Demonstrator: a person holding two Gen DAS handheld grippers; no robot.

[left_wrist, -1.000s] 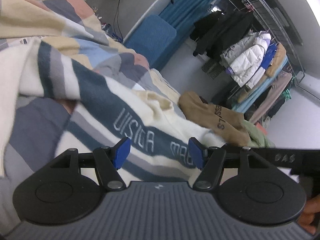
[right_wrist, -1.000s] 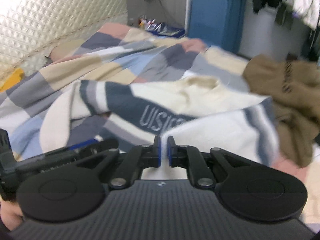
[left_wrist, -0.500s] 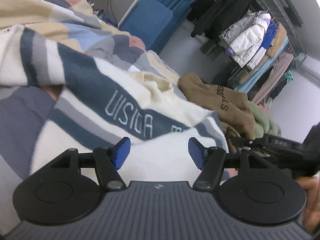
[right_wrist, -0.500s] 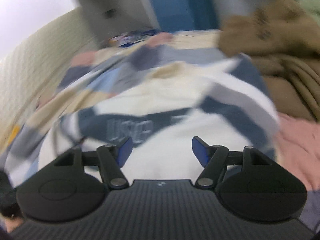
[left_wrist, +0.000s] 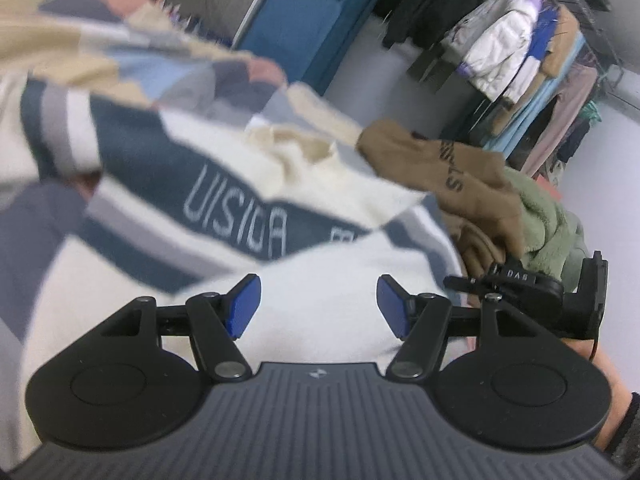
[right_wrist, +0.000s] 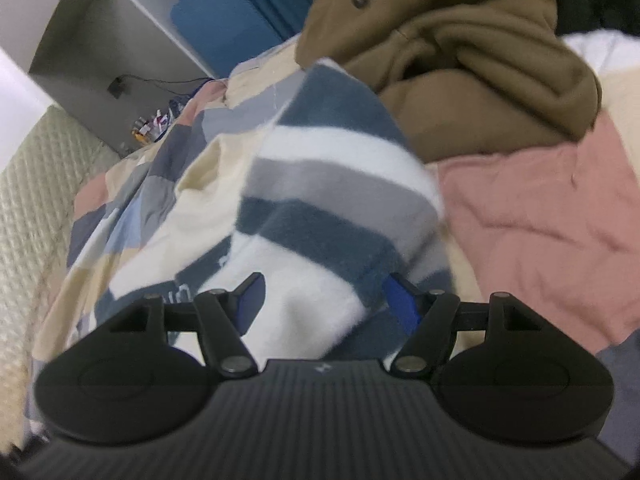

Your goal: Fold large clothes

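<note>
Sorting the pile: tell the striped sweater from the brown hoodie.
The sweater is cream with navy and grey stripes and pale lettering; the hoodie is plain brown with dark lettering. The sweater lies spread under both open grippers; the hoodie sits bunched beside it, ungripped. Both rest on the patchwork quilt.

place: bedroom, likely | signs: patchwork quilt [right_wrist: 540,216], padded headboard [right_wrist: 36,184], clothes rail [left_wrist: 516,52]

Both wrist views close, angled down, sharing striped sweater [left_wrist: 168,152] [right_wrist: 320,184]
</note>
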